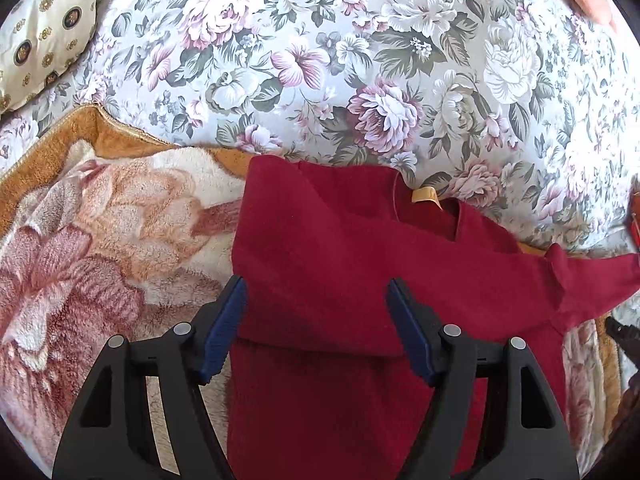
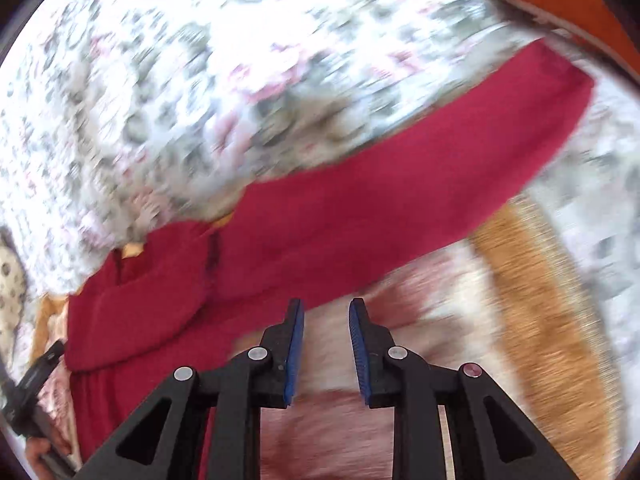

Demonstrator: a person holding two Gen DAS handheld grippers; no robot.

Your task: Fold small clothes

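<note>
Sleeve first: from the right wrist view, blurred as it is, the red top (image 2: 360,216) throws one long sleeve up and to the right, its long axis slanting away from the right gripper (image 2: 325,308), which hangs just below the sleeve's lower edge with its jaws a little apart and nothing between them. This hand looks nearest that unfolded sleeve.

From the left wrist view, the left gripper (image 1: 316,292) stands wide over the top's already folded side, pads clear of the cloth, holding nothing.

Underneath lies a fleecy blanket (image 1: 100,240) on a flowered bedspread (image 1: 360,60), with a patterned pillow (image 1: 40,40) at the far left.
</note>
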